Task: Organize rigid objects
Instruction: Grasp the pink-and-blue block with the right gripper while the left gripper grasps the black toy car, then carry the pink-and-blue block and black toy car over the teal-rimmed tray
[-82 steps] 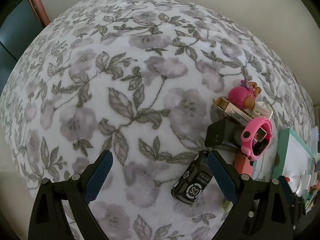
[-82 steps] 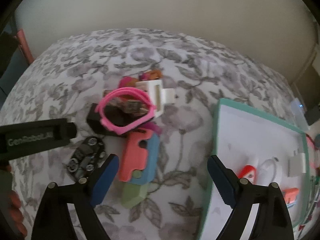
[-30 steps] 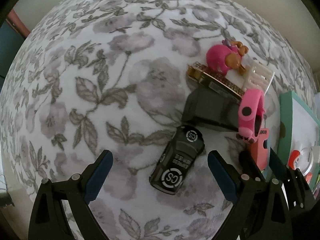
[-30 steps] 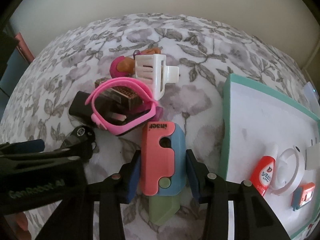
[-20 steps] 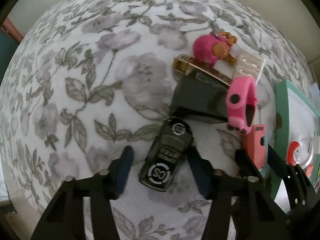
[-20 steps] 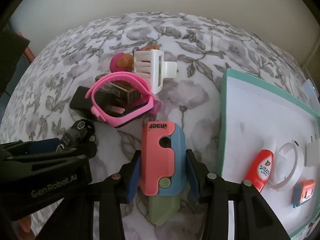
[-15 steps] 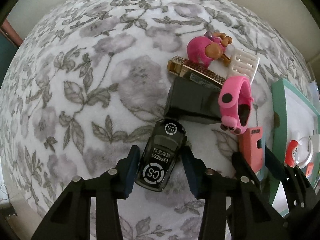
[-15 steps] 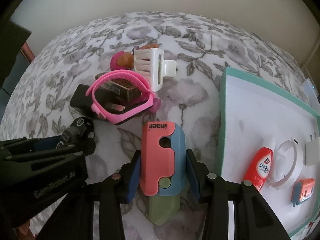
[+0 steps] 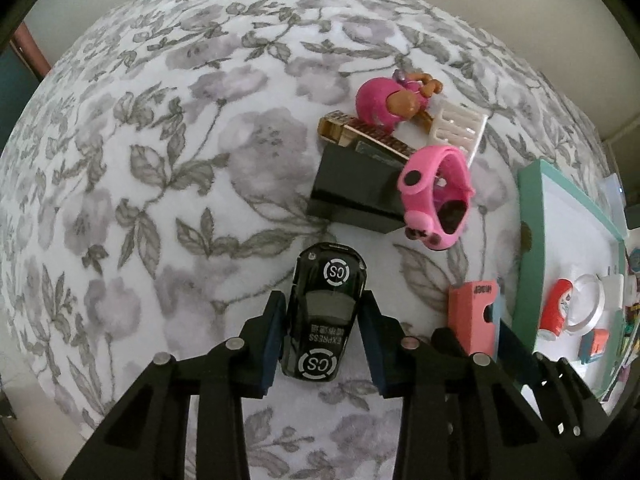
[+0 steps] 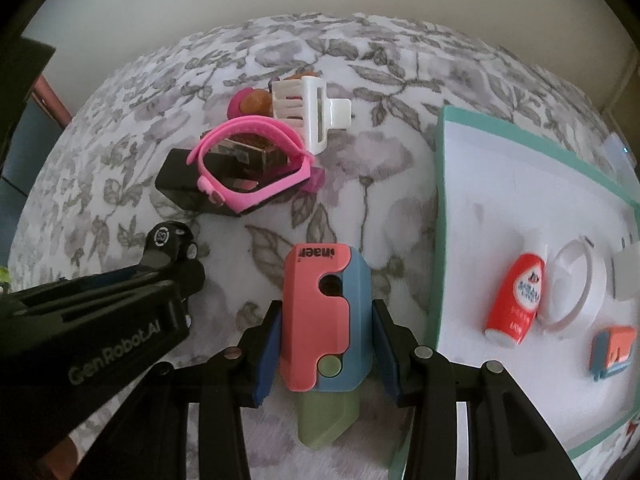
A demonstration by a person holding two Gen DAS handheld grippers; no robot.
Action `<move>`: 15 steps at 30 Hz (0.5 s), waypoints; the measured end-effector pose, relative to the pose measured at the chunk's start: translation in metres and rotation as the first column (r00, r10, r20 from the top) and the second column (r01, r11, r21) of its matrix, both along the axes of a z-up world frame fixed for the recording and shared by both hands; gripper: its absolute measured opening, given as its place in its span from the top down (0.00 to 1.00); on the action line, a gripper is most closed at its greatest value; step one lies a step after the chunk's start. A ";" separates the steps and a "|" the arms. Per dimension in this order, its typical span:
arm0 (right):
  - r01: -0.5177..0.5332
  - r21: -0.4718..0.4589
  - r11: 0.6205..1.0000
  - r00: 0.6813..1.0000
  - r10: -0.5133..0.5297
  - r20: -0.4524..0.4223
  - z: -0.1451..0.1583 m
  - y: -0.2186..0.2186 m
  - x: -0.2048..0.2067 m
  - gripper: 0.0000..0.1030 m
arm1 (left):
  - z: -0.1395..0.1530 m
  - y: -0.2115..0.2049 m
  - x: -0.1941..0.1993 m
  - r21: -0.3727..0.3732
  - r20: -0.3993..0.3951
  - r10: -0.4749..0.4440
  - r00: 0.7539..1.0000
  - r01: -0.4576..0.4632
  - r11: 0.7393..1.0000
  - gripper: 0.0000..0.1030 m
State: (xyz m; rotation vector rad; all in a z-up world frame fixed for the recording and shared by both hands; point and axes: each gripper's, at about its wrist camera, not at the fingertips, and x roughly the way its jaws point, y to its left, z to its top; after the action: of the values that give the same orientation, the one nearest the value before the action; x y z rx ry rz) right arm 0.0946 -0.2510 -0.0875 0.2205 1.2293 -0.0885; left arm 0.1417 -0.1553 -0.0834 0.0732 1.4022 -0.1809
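- Step in hand: pick-up. My left gripper [image 9: 322, 338], low centre of the left wrist view, was closing its jaws on the black toy car [image 9: 323, 314] lying on the floral cloth [image 9: 160, 160].
- My right gripper [image 10: 326, 346] held the pink-and-blue cutter [image 10: 324, 320], jaws clamped narrow on its sides.
- Next, I judged: lift both and carry them to the teal tray [image 10: 440, 200] at right.
- A second earlier, my left jaws stood wide and the car lay angled between them.

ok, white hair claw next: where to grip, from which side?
Take the white hair claw across its comb body, coming from above. Its tab end juts over bare floral cloth; the other end crowds the pink figure and the pink band.
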 end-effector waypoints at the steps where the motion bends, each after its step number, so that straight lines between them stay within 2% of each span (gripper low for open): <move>1: 0.008 0.014 1.000 1.000 -0.008 0.000 0.001 -0.002 -0.002 0.56 | 0.002 -0.001 -0.001 -0.003 0.002 -0.002 1.000 0.002 1.000 0.63; 7: 0.054 0.087 0.995 0.998 -0.055 0.004 0.008 -0.013 -0.010 0.56 | 0.016 0.003 -0.007 -0.025 0.014 -0.007 1.000 0.008 1.000 0.65; 15: 0.075 0.095 0.993 0.995 -0.080 0.058 0.034 -0.023 -0.021 0.57 | 0.043 0.013 -0.004 -0.085 0.096 0.022 0.995 -0.014 0.996 0.65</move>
State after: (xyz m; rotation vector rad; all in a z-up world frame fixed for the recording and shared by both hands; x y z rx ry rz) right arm 0.0735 -0.2740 -0.0537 0.3497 1.1641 -0.0914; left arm 0.1374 -0.1424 -0.0403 -0.0007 1.2965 -0.2189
